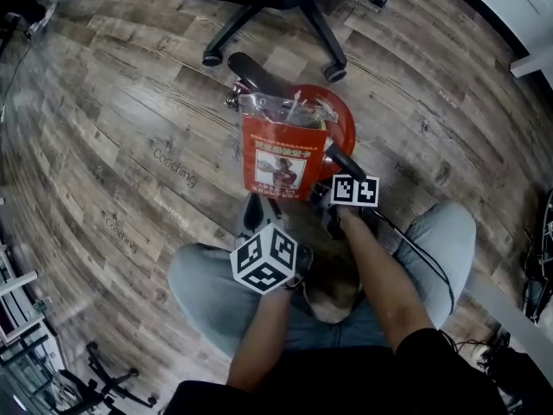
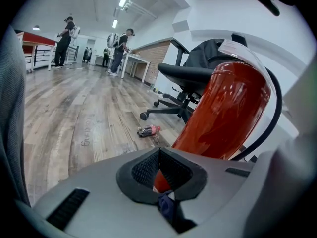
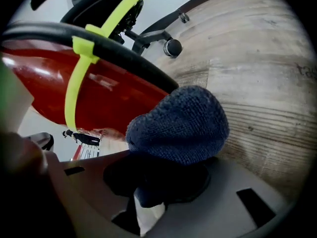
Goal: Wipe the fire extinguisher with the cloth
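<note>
The red fire extinguisher (image 1: 335,115) stands on the wood floor between the person's knees, with a red printed tag (image 1: 282,164) hanging on its front. My left gripper (image 1: 259,225) is low at the tag's bottom edge. In the left gripper view the red cylinder (image 2: 225,113) leans just beyond my left gripper (image 2: 159,155), whose jaws are shut with a scrap of dark blue cloth (image 2: 167,205) pinched low between them. My right gripper (image 3: 163,175) is shut on a bunched dark blue cloth (image 3: 181,123), held close against the extinguisher (image 3: 104,100) under its black hose (image 3: 119,53).
A black office chair (image 1: 276,11) stands right behind the extinguisher. A yellow zip tie (image 3: 79,78) wraps the hose. A crushed bottle (image 2: 148,130) lies on the floor. Several people (image 2: 64,33) stand far off by tables. The person's jeans-clad knees (image 1: 203,288) flank both grippers.
</note>
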`<state>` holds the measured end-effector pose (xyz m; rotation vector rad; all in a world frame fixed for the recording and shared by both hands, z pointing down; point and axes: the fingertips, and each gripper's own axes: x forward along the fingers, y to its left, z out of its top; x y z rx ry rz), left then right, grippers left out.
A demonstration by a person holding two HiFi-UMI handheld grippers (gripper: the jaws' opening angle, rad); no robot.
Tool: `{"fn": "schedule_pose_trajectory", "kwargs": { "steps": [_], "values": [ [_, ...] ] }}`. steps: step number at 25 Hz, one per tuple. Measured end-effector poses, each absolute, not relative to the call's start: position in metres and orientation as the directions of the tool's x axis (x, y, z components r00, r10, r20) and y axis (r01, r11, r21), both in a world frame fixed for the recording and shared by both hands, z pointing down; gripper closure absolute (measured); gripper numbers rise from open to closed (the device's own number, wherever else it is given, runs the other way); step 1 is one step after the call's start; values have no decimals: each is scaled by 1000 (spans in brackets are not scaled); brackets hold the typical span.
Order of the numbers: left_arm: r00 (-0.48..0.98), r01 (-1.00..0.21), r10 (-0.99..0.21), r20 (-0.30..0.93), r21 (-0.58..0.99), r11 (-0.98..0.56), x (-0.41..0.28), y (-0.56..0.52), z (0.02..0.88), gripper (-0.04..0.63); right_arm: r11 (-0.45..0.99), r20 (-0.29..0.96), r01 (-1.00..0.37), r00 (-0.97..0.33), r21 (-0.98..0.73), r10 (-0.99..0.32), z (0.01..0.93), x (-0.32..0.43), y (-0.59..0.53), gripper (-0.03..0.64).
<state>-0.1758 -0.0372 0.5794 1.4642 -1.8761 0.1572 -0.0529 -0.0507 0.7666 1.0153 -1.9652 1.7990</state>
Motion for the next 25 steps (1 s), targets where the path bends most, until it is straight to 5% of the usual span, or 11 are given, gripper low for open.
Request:
{"fn": "schedule_pose_trajectory", "kwargs": {
  "steps": [7, 11, 16, 25],
  "values": [
    [-102, -880, -786, 610, 313, 357, -189, -36, 577, 574, -183, 555, -524, -788, -832, -265, 754, -96, -35, 499],
    [-115, -875, -793, 599, 317, 366, -194, -38, 572, 574, -77, 421, -419, -854, -905, -305, 718, -123, -46, 499],
    [-127, -876, -784, 608, 302, 376, -199, -37, 572, 574, -128, 356, -332, -872, -934, -335, 661, -127, -50, 499],
    [-111, -871, -799, 592, 329, 365, -196, -41, 562, 574, 136, 158, -207, -939, -969, -305, 523, -113, -49, 499]
  ]
}}
